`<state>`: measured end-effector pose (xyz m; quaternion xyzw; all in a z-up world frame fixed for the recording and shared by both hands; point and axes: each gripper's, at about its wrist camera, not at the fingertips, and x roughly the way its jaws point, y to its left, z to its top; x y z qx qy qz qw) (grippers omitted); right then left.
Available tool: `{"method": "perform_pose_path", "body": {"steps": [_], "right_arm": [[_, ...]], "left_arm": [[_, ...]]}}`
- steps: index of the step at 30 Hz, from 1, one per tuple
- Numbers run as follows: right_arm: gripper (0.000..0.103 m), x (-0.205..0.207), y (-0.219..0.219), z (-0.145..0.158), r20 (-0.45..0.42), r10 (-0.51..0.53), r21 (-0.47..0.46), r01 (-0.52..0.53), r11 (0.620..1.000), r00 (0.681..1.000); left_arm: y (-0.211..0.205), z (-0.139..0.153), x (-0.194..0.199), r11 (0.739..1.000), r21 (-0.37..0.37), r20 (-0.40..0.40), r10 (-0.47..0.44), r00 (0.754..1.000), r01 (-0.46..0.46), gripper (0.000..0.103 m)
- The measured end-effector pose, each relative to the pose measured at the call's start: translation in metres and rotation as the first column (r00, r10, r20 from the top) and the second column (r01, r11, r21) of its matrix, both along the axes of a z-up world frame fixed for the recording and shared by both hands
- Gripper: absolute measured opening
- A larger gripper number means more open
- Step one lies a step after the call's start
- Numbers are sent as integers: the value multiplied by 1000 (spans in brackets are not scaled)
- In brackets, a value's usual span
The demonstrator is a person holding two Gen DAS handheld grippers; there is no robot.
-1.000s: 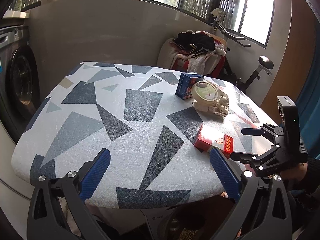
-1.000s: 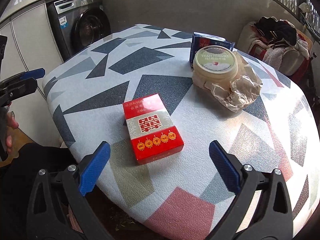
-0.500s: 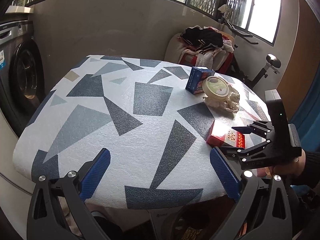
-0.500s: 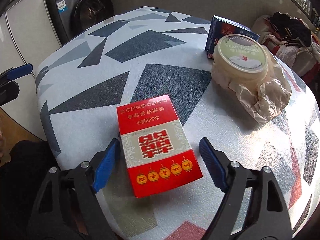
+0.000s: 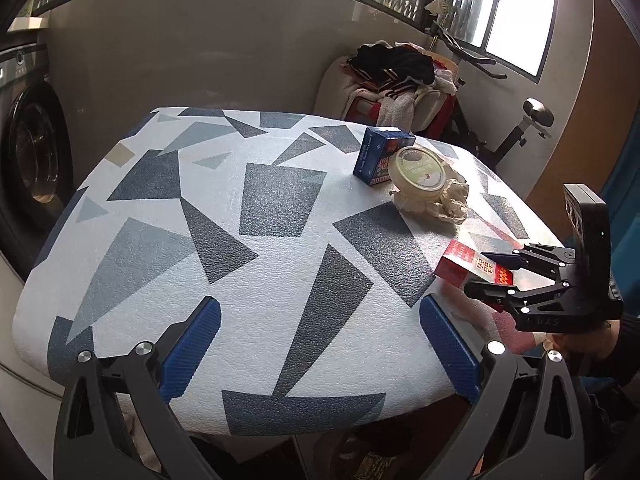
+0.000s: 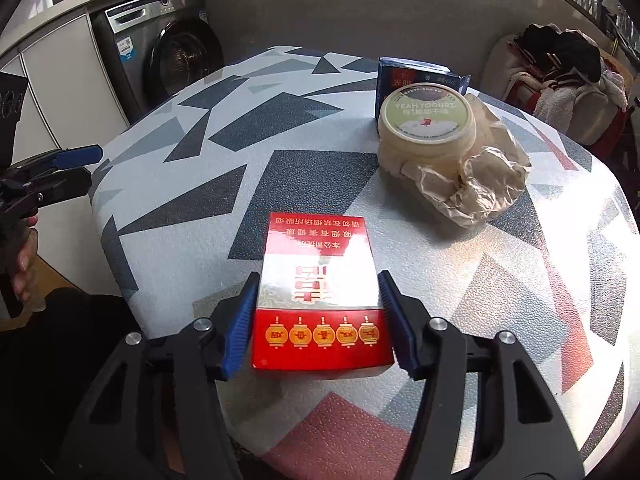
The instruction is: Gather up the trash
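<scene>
Red box (image 6: 320, 304), between right gripper (image 6: 318, 322) fingers (image 6: 240, 320)

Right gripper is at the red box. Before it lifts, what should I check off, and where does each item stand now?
1. Red box sits between the right gripper pads: ok.
2. Both pads pressing the box sides: cannot tell; they look flush.
3. Box square to the fingers: ok.
4. Yogurt tub and crumpled paper apart from the box: ok.
5. Left gripper open, holding nothing: ok.
6. Trash bin located: cannot tell.
</scene>
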<state>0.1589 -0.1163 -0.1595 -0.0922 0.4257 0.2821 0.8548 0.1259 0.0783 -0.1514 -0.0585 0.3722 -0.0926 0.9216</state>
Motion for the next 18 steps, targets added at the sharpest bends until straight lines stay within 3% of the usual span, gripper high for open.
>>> {"method": "perform_pose_path", "body": {"steps": [8, 11, 13, 18], "right_arm": [[59, 2, -45, 12, 35, -82, 42, 81, 996, 996], [59, 5, -58, 13, 36, -106, 52, 104, 993, 994], [59, 7, -66, 12, 36, -111, 54, 109, 993, 993], [59, 13, -84, 5, 13, -146, 94, 144, 985, 989]], "left_arm": [[-33, 10, 45, 997, -23, -9, -76, 997, 76, 97], [-54, 15, 76, 989, 80, 7, -124, 992, 123, 94], [-67, 20, 102, 972, 174, 29, -167, 986, 159, 81], [-80, 31, 177, 955, 195, 31, -234, 972, 224, 71]]}}
